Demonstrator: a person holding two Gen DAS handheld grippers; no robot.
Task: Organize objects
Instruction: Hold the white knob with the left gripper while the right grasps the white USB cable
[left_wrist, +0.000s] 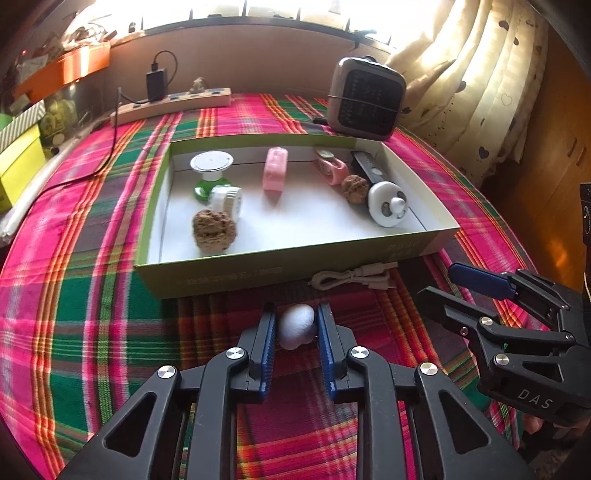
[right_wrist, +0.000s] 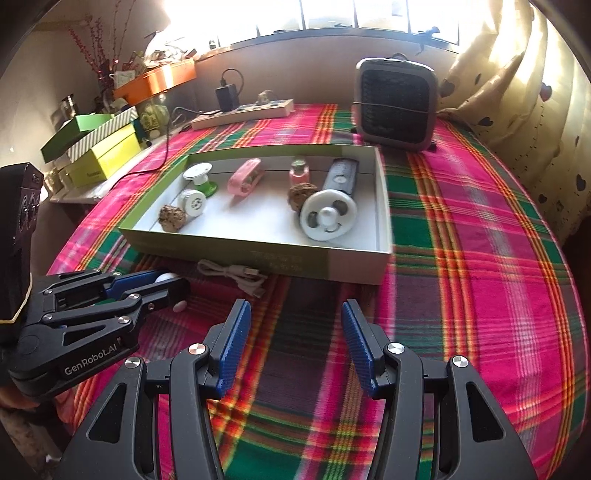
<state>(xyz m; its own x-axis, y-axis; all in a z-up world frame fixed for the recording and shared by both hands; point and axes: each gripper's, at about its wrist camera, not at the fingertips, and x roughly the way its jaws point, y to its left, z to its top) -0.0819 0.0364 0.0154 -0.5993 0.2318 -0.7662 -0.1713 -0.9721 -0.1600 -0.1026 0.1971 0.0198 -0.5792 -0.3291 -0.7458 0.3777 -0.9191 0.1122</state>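
Most items are already lying in the shallow green-and-white cardboard box (left_wrist: 295, 258). Left gripper (left_wrist: 296, 325) jaws are pinching a small white egg-shaped object (left_wrist: 295, 326) on the plaid-covered desk (left_wrist: 92, 295), just before the box. Beige coiled cable (left_wrist: 351, 278) is still waiting outside. Right gripper (right_wrist: 295, 332) jaws are spread, empty.

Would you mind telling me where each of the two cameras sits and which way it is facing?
Left wrist: sits on the left gripper, looking down and forward at the plaid tablecloth and shallow box; its jaws are shut on a white egg-shaped object; the right gripper shows at right.
Right wrist: sits on the right gripper, open and empty, facing the same box; the left gripper shows at left.
Shared: box, coiled cable, heater.
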